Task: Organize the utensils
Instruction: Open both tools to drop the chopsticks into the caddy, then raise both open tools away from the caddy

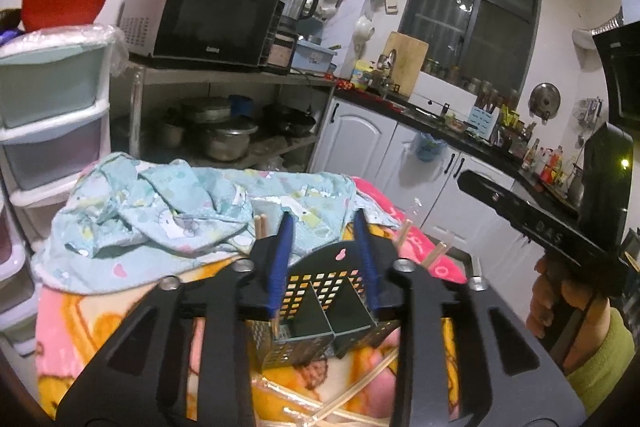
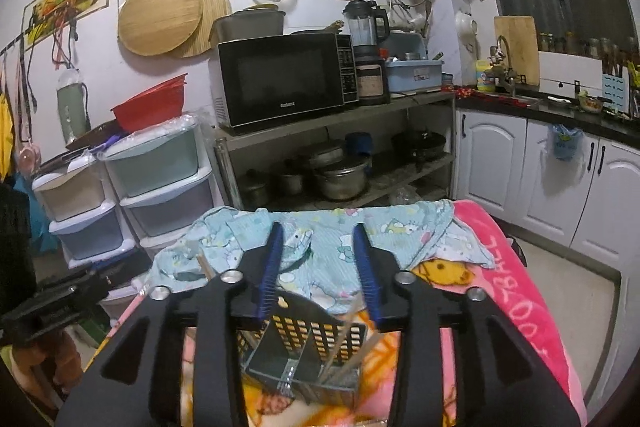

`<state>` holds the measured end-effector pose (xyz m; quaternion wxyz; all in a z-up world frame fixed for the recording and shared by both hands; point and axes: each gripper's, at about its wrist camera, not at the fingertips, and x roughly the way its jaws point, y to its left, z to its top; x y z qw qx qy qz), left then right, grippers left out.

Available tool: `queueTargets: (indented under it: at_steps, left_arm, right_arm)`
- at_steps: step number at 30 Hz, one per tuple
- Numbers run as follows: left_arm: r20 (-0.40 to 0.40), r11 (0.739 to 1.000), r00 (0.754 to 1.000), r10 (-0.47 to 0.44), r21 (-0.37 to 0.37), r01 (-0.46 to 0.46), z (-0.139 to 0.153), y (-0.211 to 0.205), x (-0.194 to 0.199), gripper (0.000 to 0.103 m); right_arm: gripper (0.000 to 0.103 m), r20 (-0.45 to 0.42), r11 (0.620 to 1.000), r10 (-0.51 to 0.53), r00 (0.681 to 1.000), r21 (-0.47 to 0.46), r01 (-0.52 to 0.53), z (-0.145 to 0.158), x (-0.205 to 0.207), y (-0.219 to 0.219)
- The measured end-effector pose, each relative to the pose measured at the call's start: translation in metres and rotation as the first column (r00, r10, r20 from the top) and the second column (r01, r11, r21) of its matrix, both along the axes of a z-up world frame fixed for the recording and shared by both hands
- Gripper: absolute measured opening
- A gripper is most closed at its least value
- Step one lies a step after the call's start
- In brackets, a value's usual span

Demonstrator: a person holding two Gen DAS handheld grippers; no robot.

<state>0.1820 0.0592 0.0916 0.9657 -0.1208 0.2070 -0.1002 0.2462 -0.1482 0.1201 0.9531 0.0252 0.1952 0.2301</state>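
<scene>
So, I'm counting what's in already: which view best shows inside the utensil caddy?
The right wrist view: the utensil caddy shows its divider, a fork and blurred chopsticks inside. The left wrist view shows the caddy too, partly hidden behind the gripper's fingers.

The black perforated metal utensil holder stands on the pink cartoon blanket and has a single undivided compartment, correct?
Not quite. The black perforated metal utensil holder does stand on the pink cartoon blanket, but inner partitions split it into several compartments. The right wrist view shows the dividers, and chopsticks in one section.
</scene>
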Motion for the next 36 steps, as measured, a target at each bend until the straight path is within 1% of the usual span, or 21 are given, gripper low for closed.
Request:
queueTargets:
  at_steps: [1,2,3,4,5,6,8,9,10,11,12,17,20,24,28,36]
  left_arm:
    - [0.003,1.0,1.0,0.001,0.005,-0.001,0.001,0.0,-0.002,0.038]
    - [0.004,1.0,1.0,0.002,0.006,-0.002,0.002,0.0,-0.003,0.041]
    - [0.004,1.0,1.0,0.003,0.005,-0.003,0.002,0.0,-0.003,0.046]
    - [0.005,1.0,1.0,0.005,0.002,-0.005,0.003,0.001,-0.004,0.048]
    - [0.008,1.0,1.0,0.008,0.001,-0.008,0.004,0.002,-0.005,0.054]
    - [0.011,1.0,1.0,0.013,0.001,-0.013,0.004,0.002,-0.006,0.06]
    - [0.015,1.0,1.0,0.019,0.0,-0.019,0.005,0.003,-0.008,0.069]
    - [0.018,1.0,1.0,0.024,-0.002,-0.024,0.006,0.004,-0.01,0.076]
    - [0.022,1.0,0.999,0.03,-0.005,-0.03,0.006,0.006,-0.012,0.085]
    - [0.028,0.999,0.999,0.036,-0.01,-0.035,0.008,0.008,-0.014,0.088]
    - [0.032,0.999,0.999,0.04,-0.015,-0.039,0.009,0.009,-0.017,0.092]
    - [0.041,0.998,0.997,0.058,-0.02,-0.057,0.013,0.013,-0.027,0.092]
    - [0.044,0.998,0.997,0.063,-0.017,-0.062,0.014,0.014,-0.032,0.092]
    - [0.041,0.998,0.997,0.064,0.004,-0.064,0.011,0.011,-0.04,0.092]
    - [0.036,0.998,0.997,0.066,-0.002,-0.066,0.009,0.012,-0.046,0.092]
    - [0.022,0.997,0.997,0.078,0.014,-0.078,0.001,0.012,-0.058,0.092]
  right_arm:
    - [0.045,0.003,1.0,-0.006,1.0,-0.003,0.006,0.0,-0.004,-0.002]
    - [0.047,0.003,1.0,-0.007,1.0,-0.004,0.007,0.0,-0.006,-0.003]
    - [0.047,0.004,1.0,-0.008,1.0,-0.007,0.008,-0.001,-0.008,-0.005]
    - [0.051,0.006,1.0,-0.012,1.0,-0.01,0.013,0.0,-0.011,-0.007]
    - [0.056,0.009,1.0,-0.016,1.0,-0.012,0.016,0.0,-0.013,-0.007]
    - [0.058,0.015,1.0,-0.019,1.0,-0.014,0.019,0.001,-0.017,-0.009]
    - [0.065,0.026,1.0,-0.023,0.999,-0.014,0.023,0.003,-0.023,-0.012]
    - [0.066,0.033,1.0,-0.025,0.999,-0.013,0.025,0.004,-0.027,-0.013]
    - [0.07,0.036,1.0,-0.025,0.999,-0.013,0.026,0.004,-0.029,-0.014]
    - [0.074,0.041,1.0,-0.027,0.999,-0.011,0.027,0.005,-0.033,-0.016]
    - [0.075,0.043,1.0,-0.028,0.999,-0.009,0.029,0.005,-0.036,-0.018]
    - [0.081,0.032,1.0,-0.032,0.999,0.002,0.031,0.003,-0.048,-0.023]
    - [0.083,0.028,0.999,-0.035,0.999,0.006,0.035,0.0,-0.055,-0.026]
    - [0.085,0.019,0.999,-0.042,0.999,0.006,0.041,-0.002,-0.063,-0.03]
    - [0.086,0.01,0.999,-0.045,0.999,0.009,0.045,-0.005,-0.07,-0.034]
    - [0.088,0.0,0.999,-0.038,0.999,-0.002,0.038,-0.01,-0.081,-0.038]
